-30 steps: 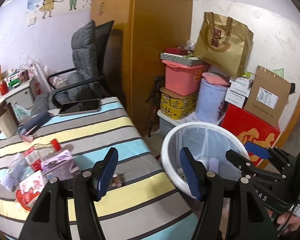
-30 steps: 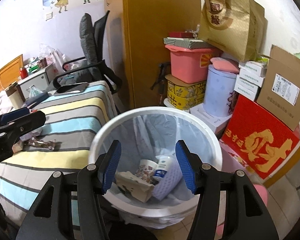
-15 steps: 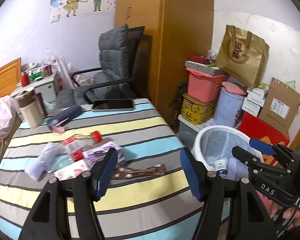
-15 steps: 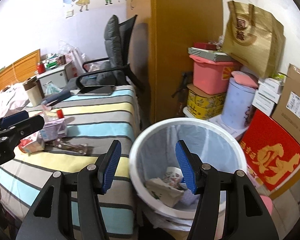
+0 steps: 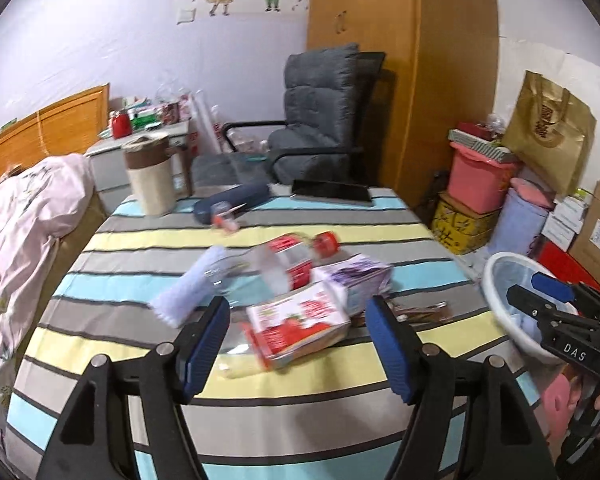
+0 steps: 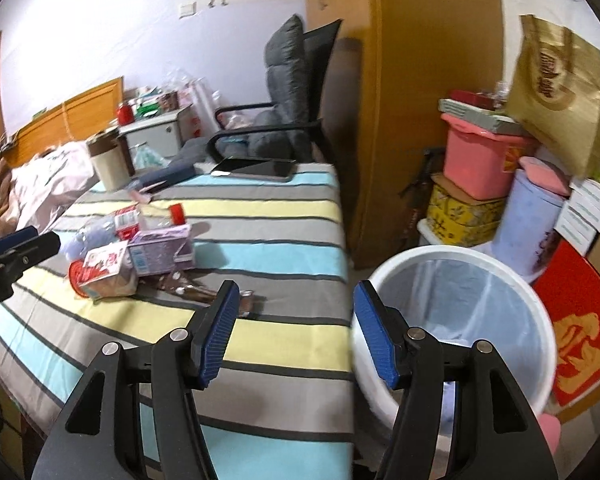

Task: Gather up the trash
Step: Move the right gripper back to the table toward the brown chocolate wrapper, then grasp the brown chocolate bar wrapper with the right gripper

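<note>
Left gripper (image 5: 298, 346) is out over the striped tablecloth (image 5: 260, 420), blue pads spread wide and having just been opening, with nothing pinched between them. Right in the gap, just past the fingertips, lies a red-and-white snack packet (image 5: 300, 330), flat on the cloth and not touched by either pad. Just beyond it, a clear plastic bottle (image 5: 276, 262) with a red cap rests on its side, and a purple carton (image 5: 356, 276) lies beyond the right-hand pad, touching the packet. Off past the left pad, a pale crinkled wrapper (image 5: 192, 284) lies beside the bottle. A brown wrapper (image 5: 416, 312) peeks out just outside the right pad. Far back on the cloth, a beige jug (image 5: 150, 178), a dark blue case (image 5: 232, 200) and a tablet (image 5: 332, 191) stand well apart from the trash pile. Over to the right gripper (image 6: 296, 332): its jaws are spread too, having just been opening a little, and empty. Its left pad hangs above the table edge with that brown wrapper (image 6: 204, 290) just ahead of it, and its right pad sits in front of the rim of the white bin (image 6: 496, 264), lined with a clear bag, standing on the floor beside the table. The packet, carton and bottle cluster shows well off past the left pad, with the other gripper's dark tip at the far left edge.
</note>
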Action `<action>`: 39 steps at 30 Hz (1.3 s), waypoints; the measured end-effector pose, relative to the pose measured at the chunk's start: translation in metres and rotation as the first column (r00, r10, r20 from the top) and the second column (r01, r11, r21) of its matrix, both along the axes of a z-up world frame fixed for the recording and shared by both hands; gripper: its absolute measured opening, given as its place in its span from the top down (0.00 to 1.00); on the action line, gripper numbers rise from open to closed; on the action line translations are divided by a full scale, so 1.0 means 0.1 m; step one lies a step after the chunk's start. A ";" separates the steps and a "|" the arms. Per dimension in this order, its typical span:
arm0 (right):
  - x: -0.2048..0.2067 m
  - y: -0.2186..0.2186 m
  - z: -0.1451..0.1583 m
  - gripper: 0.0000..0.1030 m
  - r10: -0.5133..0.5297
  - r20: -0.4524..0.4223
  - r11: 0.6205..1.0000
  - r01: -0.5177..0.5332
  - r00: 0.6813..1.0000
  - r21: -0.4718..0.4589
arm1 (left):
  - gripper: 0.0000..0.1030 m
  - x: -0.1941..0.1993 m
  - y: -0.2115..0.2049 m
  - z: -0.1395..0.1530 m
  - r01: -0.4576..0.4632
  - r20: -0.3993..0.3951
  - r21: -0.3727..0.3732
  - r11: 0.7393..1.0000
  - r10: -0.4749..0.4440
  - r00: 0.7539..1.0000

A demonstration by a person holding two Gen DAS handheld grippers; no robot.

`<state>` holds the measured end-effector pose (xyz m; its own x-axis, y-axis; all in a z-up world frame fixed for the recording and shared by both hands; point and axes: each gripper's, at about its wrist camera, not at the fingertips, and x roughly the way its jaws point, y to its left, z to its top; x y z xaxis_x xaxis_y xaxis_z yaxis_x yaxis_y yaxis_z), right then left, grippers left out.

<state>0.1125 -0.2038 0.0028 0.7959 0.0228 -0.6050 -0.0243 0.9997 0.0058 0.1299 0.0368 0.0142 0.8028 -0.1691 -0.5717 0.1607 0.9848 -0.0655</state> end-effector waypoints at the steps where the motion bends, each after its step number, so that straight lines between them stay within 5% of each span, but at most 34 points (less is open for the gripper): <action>1: 0.03 0.02 -0.02 0.40 0.013 -0.008 1.000 -0.013 1.000 0.004 | 0.30 0.02 0.05 -0.02 -0.007 -0.007 -0.001 1.000 0.007 1.000; 21: 0.59 0.33 -0.35 0.40 0.244 -0.176 0.969 -0.246 0.954 0.011 | 0.27 0.42 0.27 -0.43 0.100 -0.148 -0.055 0.994 -0.107 0.983; 31: 0.59 0.49 -0.44 0.40 0.308 -0.238 0.946 -0.323 0.921 -0.025 | 0.27 0.44 0.23 -0.46 0.117 -0.157 -0.065 0.991 -0.126 0.980; 39: 0.59 0.43 -0.43 0.81 0.256 -0.238 0.960 -0.274 0.937 -0.048 | 0.27 0.41 0.12 -0.48 0.141 -0.165 -0.055 0.988 -0.149 0.975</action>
